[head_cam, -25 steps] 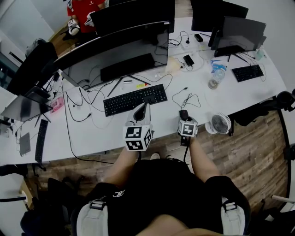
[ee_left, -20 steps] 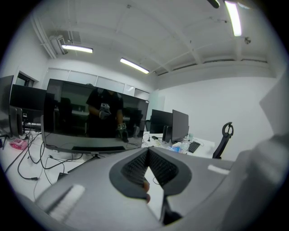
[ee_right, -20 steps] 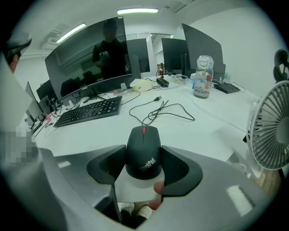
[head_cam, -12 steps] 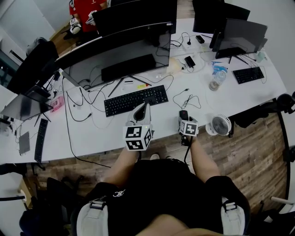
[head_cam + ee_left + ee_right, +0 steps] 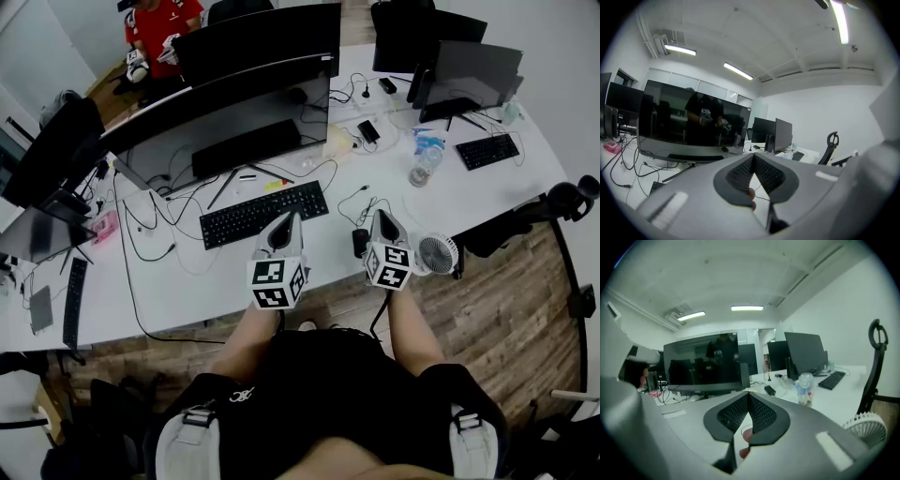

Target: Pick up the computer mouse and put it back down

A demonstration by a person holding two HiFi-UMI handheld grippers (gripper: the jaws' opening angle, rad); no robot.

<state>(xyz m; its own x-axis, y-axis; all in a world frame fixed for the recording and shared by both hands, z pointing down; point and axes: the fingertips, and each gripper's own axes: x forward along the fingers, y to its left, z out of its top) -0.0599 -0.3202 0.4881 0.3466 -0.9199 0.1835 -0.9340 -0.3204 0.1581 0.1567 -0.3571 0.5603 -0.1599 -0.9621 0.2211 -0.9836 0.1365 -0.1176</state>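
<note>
Computer mouse: lay flat on the white desk, between the keyboard and the small fan; just beside the right gripper, on its left; in no grip.
Right gripper: jaws closing to a full meeting; ribbed pads pressed together at the tips, nothing between them; held over the desk's near edge and pointed away from the person; it sat beside the mouse rather than over it, which left the mouse clear.
Left gripper: pads likewise pressed together, empty; hung by the keyboard's front edge, apart from the mouse; seemingly idle, kept off the working side.
Task stage: judged either done or not begun, since the mouse rested on the desk untouched; these views alone could not settle which.
Next need: for a lift, the right jaws would have to spread wide and shift left over the mouse body; a smooth curved shell, so probably best taken squarely across its sides.
</note>
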